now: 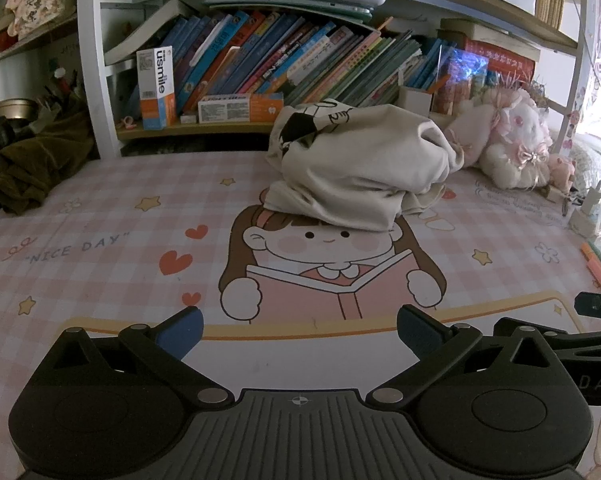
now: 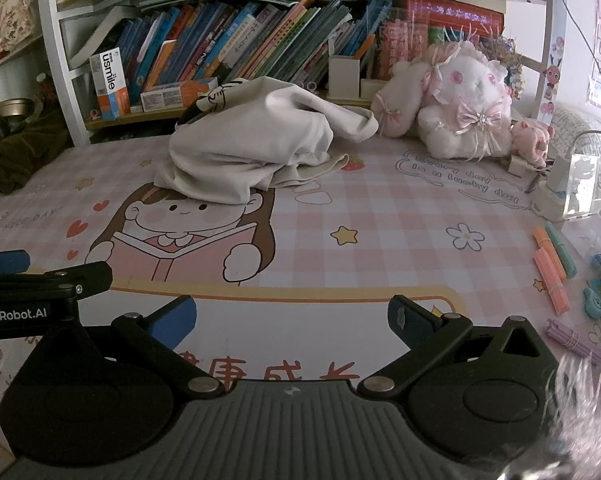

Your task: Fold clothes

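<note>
Garment: the cream garment lies in a crumpled heap at the far side of your desk, partly covering the cartoon girl's hair on the mat.
Left claw: your left claw has its 2 blue-padded fingers spread apart, empty, well short of the heap.
Right claw: your right claw is likewise spread and empty.
Neighbours: a plush rabbit sits right of the heap.

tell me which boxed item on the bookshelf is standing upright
The white and orange usmile box stands upright on end; the orange and white flat box beside it lies lengthwise on its long side.
</note>
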Demonstrator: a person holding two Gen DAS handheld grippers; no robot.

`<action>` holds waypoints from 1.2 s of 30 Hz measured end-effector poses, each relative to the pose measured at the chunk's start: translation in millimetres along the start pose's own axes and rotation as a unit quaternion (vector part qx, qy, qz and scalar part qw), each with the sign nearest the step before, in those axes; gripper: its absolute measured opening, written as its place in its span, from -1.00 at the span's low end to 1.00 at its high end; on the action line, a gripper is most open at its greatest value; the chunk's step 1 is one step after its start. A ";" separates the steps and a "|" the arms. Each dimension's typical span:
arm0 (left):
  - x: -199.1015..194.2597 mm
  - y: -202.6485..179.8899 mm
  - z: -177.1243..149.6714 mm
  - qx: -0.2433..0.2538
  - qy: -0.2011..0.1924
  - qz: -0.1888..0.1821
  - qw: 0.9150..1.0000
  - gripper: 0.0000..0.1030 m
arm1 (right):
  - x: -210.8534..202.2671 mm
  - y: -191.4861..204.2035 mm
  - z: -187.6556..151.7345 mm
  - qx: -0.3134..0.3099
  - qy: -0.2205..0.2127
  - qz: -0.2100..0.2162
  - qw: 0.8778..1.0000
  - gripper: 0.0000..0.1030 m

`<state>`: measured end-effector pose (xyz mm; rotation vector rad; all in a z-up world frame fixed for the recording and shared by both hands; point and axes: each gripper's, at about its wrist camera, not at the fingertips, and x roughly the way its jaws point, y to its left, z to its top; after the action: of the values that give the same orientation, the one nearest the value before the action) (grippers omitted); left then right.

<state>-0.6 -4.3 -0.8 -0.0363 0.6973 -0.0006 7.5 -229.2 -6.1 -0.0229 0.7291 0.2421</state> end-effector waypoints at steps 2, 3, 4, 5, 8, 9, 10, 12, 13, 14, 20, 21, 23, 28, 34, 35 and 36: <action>0.1 0.3 -0.1 0.000 0.000 0.000 1.000 1.00 | 0.1 0.1 -0.2 0.000 0.000 0.000 1.000 1.00; 0.1 0.4 -0.1 0.000 0.000 0.001 1.000 1.00 | 0.3 0.1 -0.3 0.000 0.000 0.000 1.000 1.00; 0.1 0.6 -0.1 0.000 0.000 0.001 1.000 1.00 | 0.4 0.0 -0.3 0.000 0.000 0.000 1.000 1.00; 0.3 0.2 -0.3 0.000 0.000 0.001 1.000 1.00 | 0.5 -0.1 -0.4 0.000 0.001 0.000 1.000 1.00; 0.7 -0.4 -0.6 0.000 0.000 0.001 1.000 1.00 | 0.6 -0.2 -0.1 0.000 0.001 0.000 1.000 1.00; 0.7 -0.7 -0.1 0.000 0.000 0.002 1.000 1.00 | 0.7 -0.3 -0.1 0.000 0.001 -0.001 1.000 1.00; 0.6 -0.9 0.5 0.000 0.001 0.002 1.000 1.00 | 0.7 -0.1 0.1 0.000 0.001 -0.001 1.000 1.00; 0.5 -0.8 0.8 0.000 0.001 0.003 1.000 1.00 | 1.0 -0.1 0.0 0.000 0.002 -0.001 1.000 1.00; 0.5 -0.8 0.9 -0.001 0.001 0.003 1.000 1.00 | 1.2 0.2 0.2 0.000 0.002 -0.001 1.000 1.00; 0.6 -0.9 0.9 -0.001 0.001 0.003 1.000 1.00 | 1.5 0.2 0.6 0.000 0.003 -0.001 1.000 1.00; 1.0 0.2 1.5 -0.002 0.002 0.002 1.000 1.00 | 2.2 0.2 0.7 -0.001 0.004 -0.001 1.000 1.00; 1.1 0.2 1.7 -0.002 0.003 0.002 1.000 1.00 | 2.2 0.3 0.7 -0.001 0.004 -0.001 1.000 1.00; 1.3 0.4 1.3 -0.003 0.003 0.002 1.000 1.00 | 2.5 0.5 0.9 -0.001 0.004 -0.001 1.000 1.00; 2.1 0.1 0.9 -0.001 0.005 0.002 1.000 1.00 | 3.3 0.4 1.2 -0.002 0.005 -0.001 1.000 1.00; 2.9 0.1 0.9 -0.001 0.006 0.001 1.000 1.00 | 4.2 0.2 1.5 -0.002 0.007 0.000 1.000 1.00; 3.0 0.0 0.9 -0.001 0.006 0.001 1.000 1.00 | 4.3 0.2 1.5 -0.002 0.007 0.001 1.000 1.00; 3.2 -0.1 0.9 -0.001 0.007 0.002 1.000 1.00 | 4.4 0.3 1.5 -0.002 0.007 0.001 1.000 1.00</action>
<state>2.4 -4.4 -2.2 -0.0375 0.7105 0.0035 11.6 -227.8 -7.8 -0.0280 0.7428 0.2454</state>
